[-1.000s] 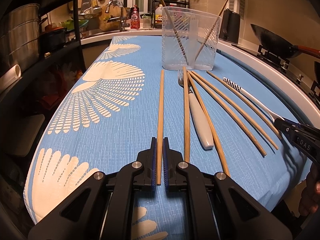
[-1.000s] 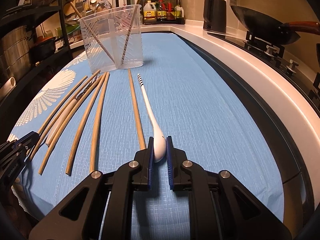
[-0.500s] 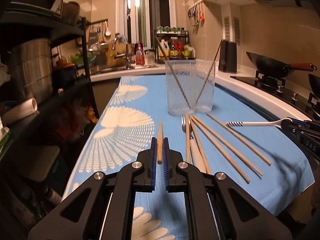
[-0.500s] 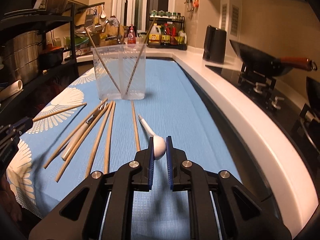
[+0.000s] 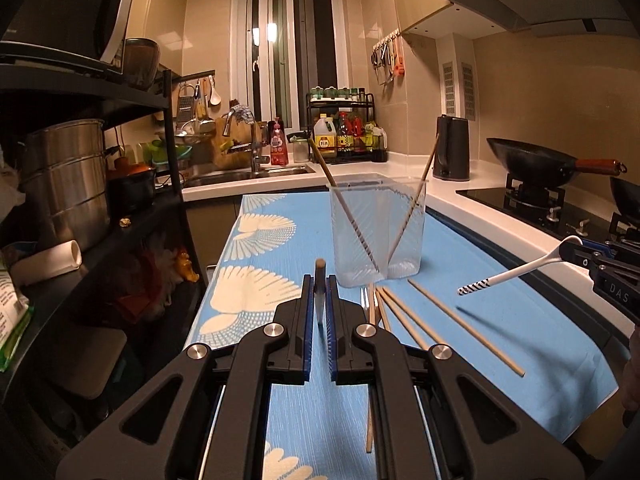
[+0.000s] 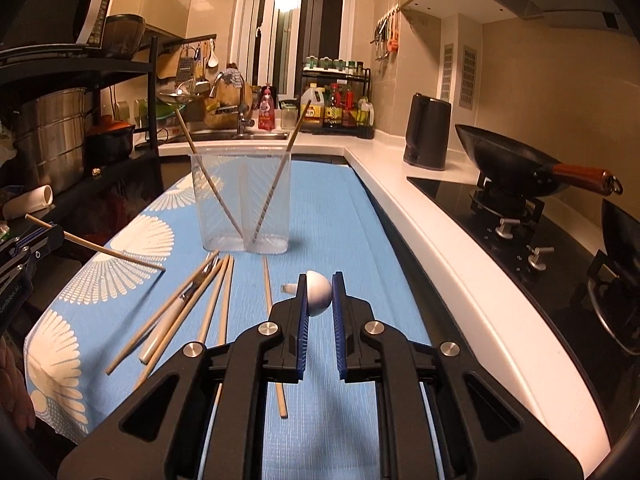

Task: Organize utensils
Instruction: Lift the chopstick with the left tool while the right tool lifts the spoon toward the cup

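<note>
My left gripper (image 5: 319, 300) is shut on a wooden chopstick (image 5: 319, 270), held in the air pointing forward; it shows from the side in the right wrist view (image 6: 108, 254). My right gripper (image 6: 320, 294) is shut on the white handle of a spoon (image 6: 318, 294), lifted above the cloth; its striped end shows in the left wrist view (image 5: 500, 280). A clear plastic holder (image 5: 378, 232) with two chopsticks inside stands ahead on the blue cloth, also seen in the right wrist view (image 6: 244, 200). Several chopsticks (image 6: 212, 300) and a white-handled fork (image 6: 168, 320) lie in front of it.
The blue patterned cloth (image 5: 500, 332) covers a narrow table. A black shelf rack with a steel pot (image 5: 64, 176) stands left. A white counter, a black kettle (image 5: 452, 154), a stove and a wok (image 5: 532, 162) are on the right. A sink (image 5: 248, 172) lies behind.
Both grippers have risen off the cloth, the left lifting the chopstick and the right lifting the spoon. Both utensils now hang in the air pointing toward the holder.
</note>
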### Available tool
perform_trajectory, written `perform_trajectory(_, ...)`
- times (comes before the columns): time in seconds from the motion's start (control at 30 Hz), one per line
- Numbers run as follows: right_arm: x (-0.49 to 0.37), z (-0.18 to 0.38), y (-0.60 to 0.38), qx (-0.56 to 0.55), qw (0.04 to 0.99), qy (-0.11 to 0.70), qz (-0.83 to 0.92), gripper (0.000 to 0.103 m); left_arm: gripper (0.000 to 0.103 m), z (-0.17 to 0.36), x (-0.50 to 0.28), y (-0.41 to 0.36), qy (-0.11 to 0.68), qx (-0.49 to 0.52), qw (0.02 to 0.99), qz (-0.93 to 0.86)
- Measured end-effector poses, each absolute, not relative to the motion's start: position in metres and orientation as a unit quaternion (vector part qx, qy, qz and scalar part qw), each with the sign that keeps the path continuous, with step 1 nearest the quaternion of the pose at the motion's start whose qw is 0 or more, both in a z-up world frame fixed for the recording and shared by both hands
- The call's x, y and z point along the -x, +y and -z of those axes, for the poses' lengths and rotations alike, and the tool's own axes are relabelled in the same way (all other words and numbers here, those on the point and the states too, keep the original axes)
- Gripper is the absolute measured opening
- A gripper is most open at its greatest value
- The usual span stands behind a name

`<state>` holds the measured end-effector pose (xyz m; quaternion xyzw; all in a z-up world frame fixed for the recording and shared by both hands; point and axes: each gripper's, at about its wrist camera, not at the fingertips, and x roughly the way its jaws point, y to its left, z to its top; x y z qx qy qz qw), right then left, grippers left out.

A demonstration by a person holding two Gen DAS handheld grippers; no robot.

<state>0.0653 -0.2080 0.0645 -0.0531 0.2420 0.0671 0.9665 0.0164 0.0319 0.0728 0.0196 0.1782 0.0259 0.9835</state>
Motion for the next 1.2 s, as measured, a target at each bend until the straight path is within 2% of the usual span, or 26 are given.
perform_trajectory(0.4,-0.088,-0.12,-0.201,0.093,0.955,0.254,-0.121,0.011,0.006,-0.133,-0.05,0.059,0.214,0.041,0.976,0.012)
perform_trajectory(0.67,-0.115,-0.142,-0.206,0.083,0.944,0.284,-0.143,0.011,0.006,-0.143,-0.07,0.06,0.238,0.054,0.969,0.033)
perform_trajectory(0.9,-0.142,-0.193,-0.197,0.1,0.944,0.266,-0.169,0.011,0.006,-0.186,-0.103,0.069,0.233,0.071,0.968,0.061)
perform_trajectory(1.2,-0.191,-0.261,-0.174,0.108,0.95,0.223,-0.188,0.011,0.006,-0.259,-0.156,0.058,0.179,0.068,0.978,0.087)
